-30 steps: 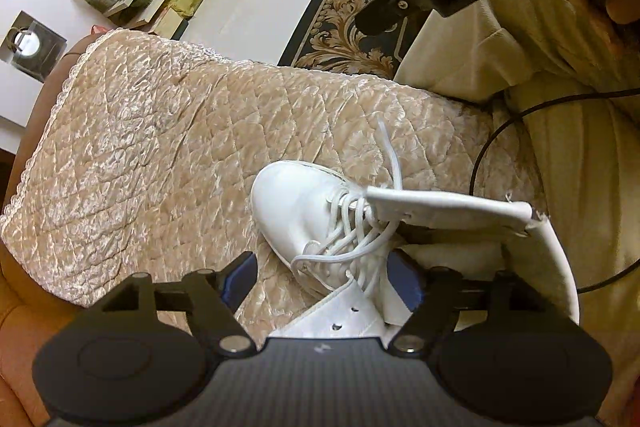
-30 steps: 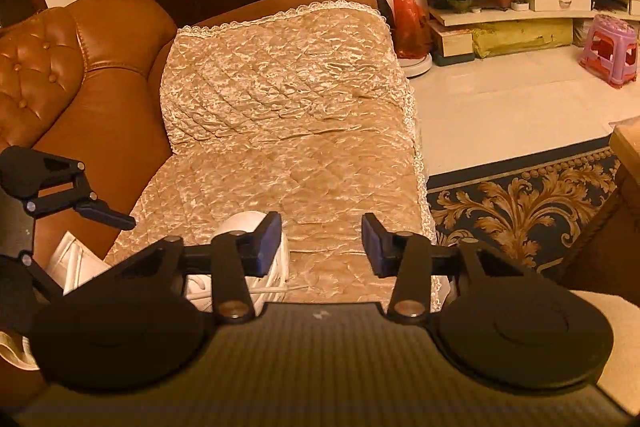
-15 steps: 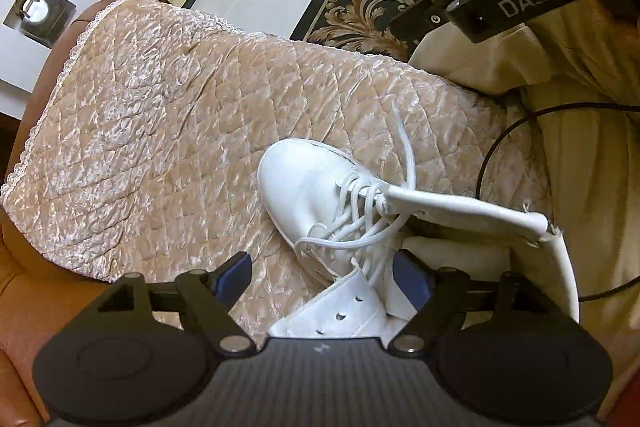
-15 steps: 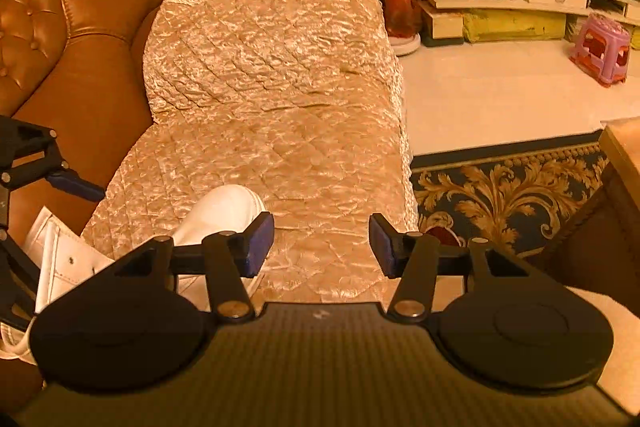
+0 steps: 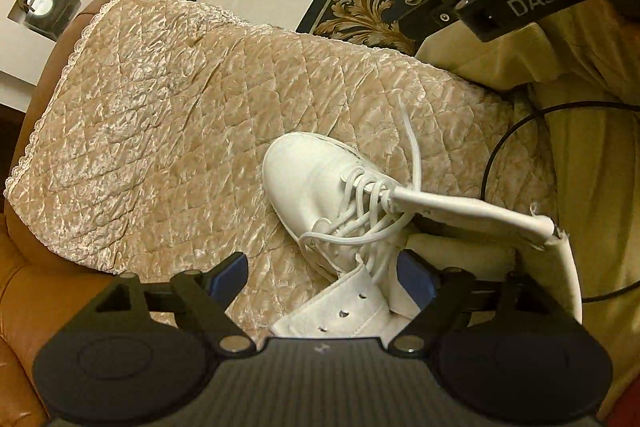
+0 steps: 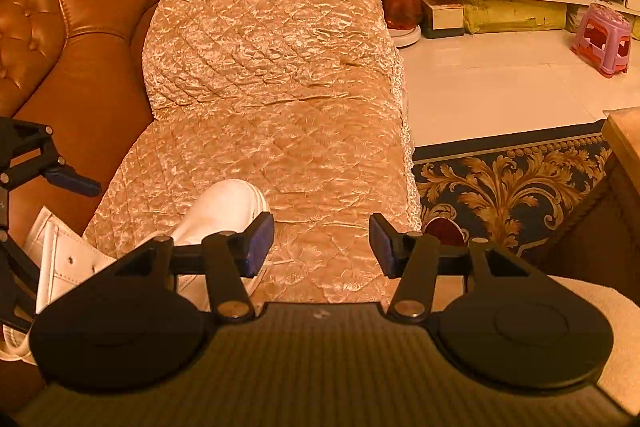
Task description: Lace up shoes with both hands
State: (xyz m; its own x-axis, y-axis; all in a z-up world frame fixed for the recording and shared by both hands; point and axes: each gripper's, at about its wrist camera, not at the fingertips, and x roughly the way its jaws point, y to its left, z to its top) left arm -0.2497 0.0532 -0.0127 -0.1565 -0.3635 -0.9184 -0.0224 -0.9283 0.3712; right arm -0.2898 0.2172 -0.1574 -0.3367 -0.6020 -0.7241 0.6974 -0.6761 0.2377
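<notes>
We see a white shoe point(image 5: 320, 187) lying on the quilted cover point(image 5: 160, 131) of a brown leather sofa point(image 6: 80, 39), toe toward 11 o'clock in the left wrist view. Its mouth gapes toward 5 o'clock, the tongue point(image 5: 472, 211) pulled out toward 3 o'clock, and we can see nothing inside the opening. The white lace point(image 5: 360, 231) crosses the lower eyelets in loose loops; one free end runs up toward 12 o'clock across the cover. The eyelet flap point(image 5: 340, 311) nearest us shows empty holes.

Our left gripper point(image 5: 322, 277) sits just above the shoe's collar; its jaws have just been widening and stand apart, with the flap and some lace between them but no pad pressing on either. Our right gripper point(image 6: 322, 245) has also just been opening; its jaws stand apart over bare cover, gripping nothing, with the shoe's toe at 9 o'clock of them.

From the shoe toward 10 o'clock the cover lies bare to its lace-trimmed edge. In the right wrist view the cover's edge drops at 3 o'clock to a patterned rug point(image 6: 512, 183) and pale floor point(image 6: 500, 87). A black cable point(image 5: 516, 135) curves just beside the shoe at 3 o'clock in the left view.
</notes>
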